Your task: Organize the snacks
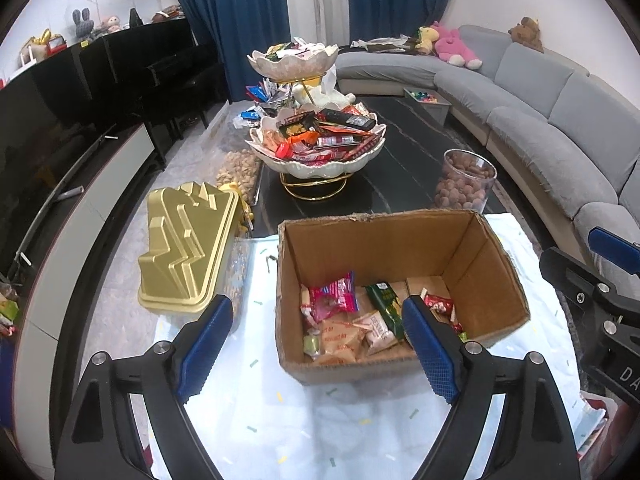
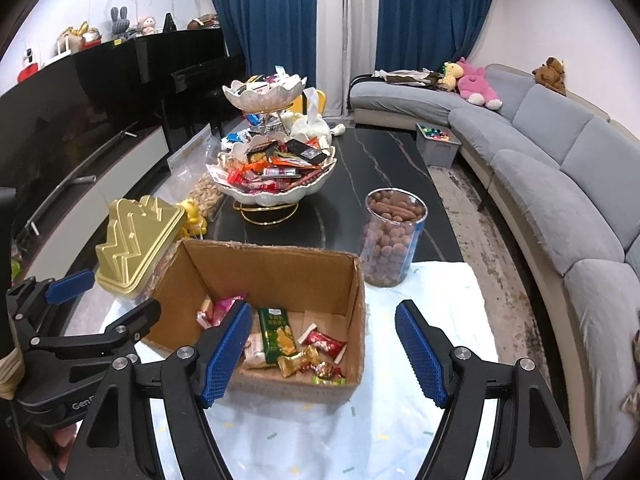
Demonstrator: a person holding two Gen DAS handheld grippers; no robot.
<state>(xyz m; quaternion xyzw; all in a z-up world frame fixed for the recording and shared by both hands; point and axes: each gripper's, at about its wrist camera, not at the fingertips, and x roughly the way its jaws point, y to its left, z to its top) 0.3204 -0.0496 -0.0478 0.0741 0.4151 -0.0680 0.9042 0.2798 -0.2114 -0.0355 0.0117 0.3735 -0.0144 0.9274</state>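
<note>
An open cardboard box (image 1: 384, 236) stands on a white cloth (image 1: 320, 420) and holds several wrapped snacks (image 1: 352, 324). It also shows in the right wrist view (image 2: 264, 268) with its snacks (image 2: 296, 344). A two-tier shell-shaped dish (image 1: 320, 140) full of snacks stands behind it on the dark table, also in the right wrist view (image 2: 272, 168). My left gripper (image 1: 316, 344) is open and empty, above the box's near wall. My right gripper (image 2: 324, 348) is open and empty, over the box's right front corner.
A gold lidded tin (image 1: 188, 248) sits left of the box. A clear jar of brown nuts (image 2: 390, 236) stands to its right. A bag of pistachios (image 1: 236, 176) lies at the table's left edge. A grey sofa (image 2: 560, 184) curves along the right. A grey bin (image 2: 436, 144) sits at the far table end.
</note>
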